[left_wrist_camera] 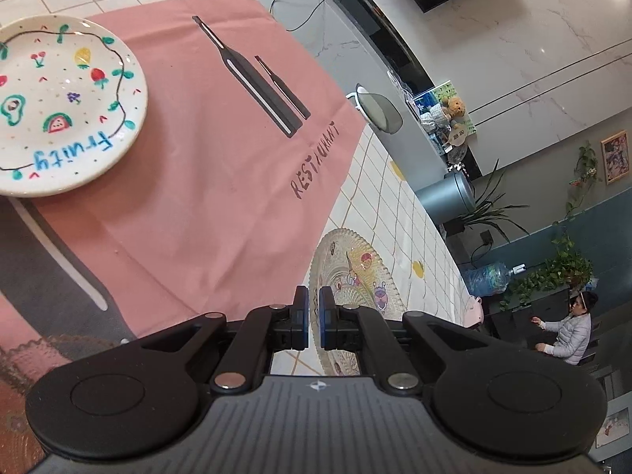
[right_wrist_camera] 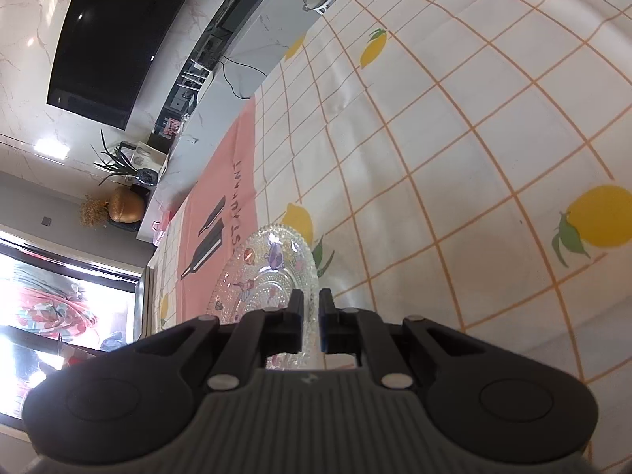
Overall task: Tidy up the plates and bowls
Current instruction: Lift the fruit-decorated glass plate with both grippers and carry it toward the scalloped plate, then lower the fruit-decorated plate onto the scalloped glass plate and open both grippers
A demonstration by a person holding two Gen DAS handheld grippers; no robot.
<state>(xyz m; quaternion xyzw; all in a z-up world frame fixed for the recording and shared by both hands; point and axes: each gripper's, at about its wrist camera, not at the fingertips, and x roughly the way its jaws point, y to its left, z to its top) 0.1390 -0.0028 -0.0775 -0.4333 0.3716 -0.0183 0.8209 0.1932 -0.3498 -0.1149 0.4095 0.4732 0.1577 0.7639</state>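
A clear cut-glass plate (left_wrist_camera: 357,272) with small cartoon prints is gripped on opposite rims by both grippers. My left gripper (left_wrist_camera: 314,308) is shut on its near rim in the left wrist view. My right gripper (right_wrist_camera: 312,312) is shut on the rim of the same glass plate (right_wrist_camera: 268,272) in the right wrist view. The plate is held above the checked lemon tablecloth (right_wrist_camera: 454,158), beside the pink placemat (left_wrist_camera: 205,181). A white plate (left_wrist_camera: 59,106) painted with fruit and the word "Fruity" lies flat on the placemat at the left.
The pink placemat carries printed cutlery and the word "RESTAURANT". A grey counter (left_wrist_camera: 395,79) runs along the table's far edge. A small oval mirror (left_wrist_camera: 379,108) stands at that edge. A seated person (left_wrist_camera: 572,331) is far off at the right.
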